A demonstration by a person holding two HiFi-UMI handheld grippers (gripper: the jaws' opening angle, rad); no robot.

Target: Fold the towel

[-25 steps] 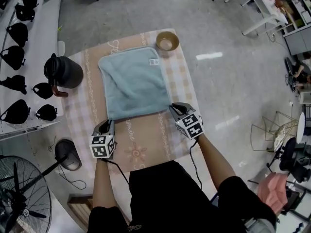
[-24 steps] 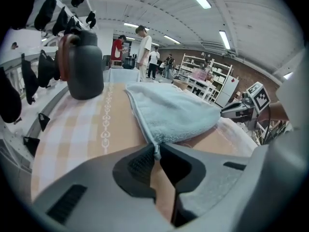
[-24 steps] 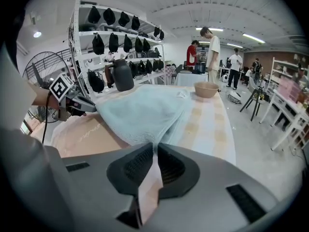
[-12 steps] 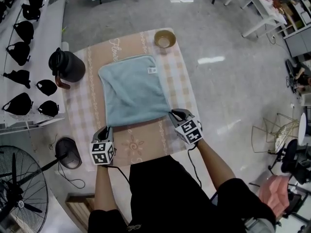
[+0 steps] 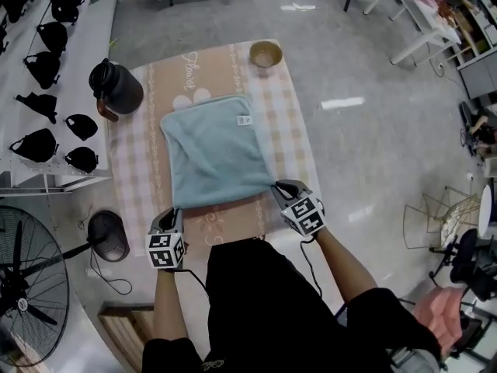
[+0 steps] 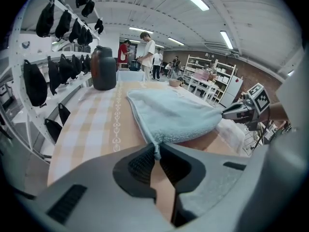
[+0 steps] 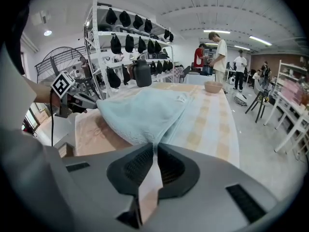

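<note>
A light blue towel (image 5: 216, 148) with a small white label lies spread on the checked tablecloth (image 5: 140, 169). My left gripper (image 5: 174, 210) is shut on the towel's near left corner (image 6: 155, 145). My right gripper (image 5: 276, 186) is shut on the near right corner (image 7: 153, 146). Both near corners are lifted a little off the table, so the near edge sags between them. In the left gripper view the right gripper (image 6: 236, 112) shows across the towel (image 6: 171, 112); in the right gripper view the left gripper (image 7: 77, 102) shows beyond the towel (image 7: 145, 111).
A black jug (image 5: 115, 88) stands at the table's far left, a small tan bowl (image 5: 265, 54) at the far edge. White shelves with black caps (image 5: 46, 84) run along the left. A fan (image 5: 27, 286) and a small black bin (image 5: 107, 235) stand on the floor at lower left.
Both grippers, still shut on the towel's near corners, have drawn back toward the person, dragging the towel along the table away from the bowl.
</note>
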